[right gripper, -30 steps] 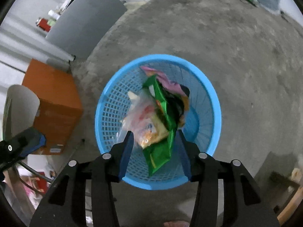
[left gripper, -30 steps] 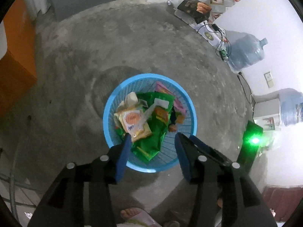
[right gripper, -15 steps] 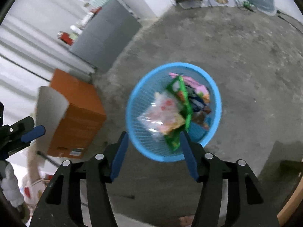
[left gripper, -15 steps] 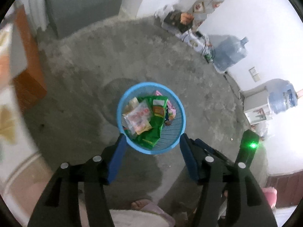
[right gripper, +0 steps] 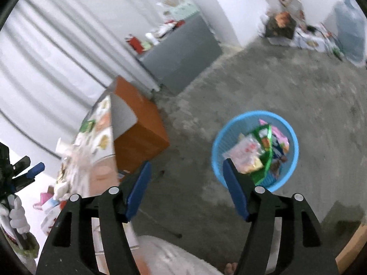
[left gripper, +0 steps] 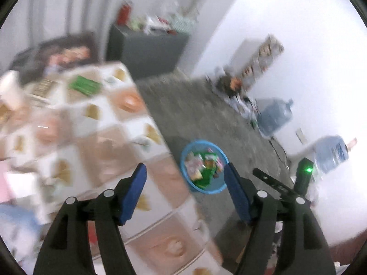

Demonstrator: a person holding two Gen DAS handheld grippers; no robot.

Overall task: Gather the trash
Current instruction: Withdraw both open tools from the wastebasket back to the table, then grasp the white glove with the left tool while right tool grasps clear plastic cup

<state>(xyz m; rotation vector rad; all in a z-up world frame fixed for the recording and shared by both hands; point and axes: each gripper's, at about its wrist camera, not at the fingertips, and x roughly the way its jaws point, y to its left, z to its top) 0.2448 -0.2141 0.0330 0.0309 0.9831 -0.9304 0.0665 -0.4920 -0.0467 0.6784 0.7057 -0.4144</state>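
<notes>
Grey concrete floor [right gripper: 286, 87], blue basket [right gripper: 291, 137] of wrappers standing on it

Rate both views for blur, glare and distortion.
Left wrist view: heavy motion smear over the patterned table and the blue basket; the white wall is blown out. Right wrist view: milder blur, the basket's wrappers legible. Both: fisheye bending, dark corners.

The basket [right gripper: 254, 151] stood on the floor [right gripper: 286, 87] to the right of my table [left gripper: 91, 137], with wrappers [right gripper: 259, 153] piled inside it. A cabinet [right gripper: 181, 57] stood against the far wall behind the table, and two water jugs [left gripper: 275, 116] sat along the right-hand wall, well apart from the basket.
</notes>
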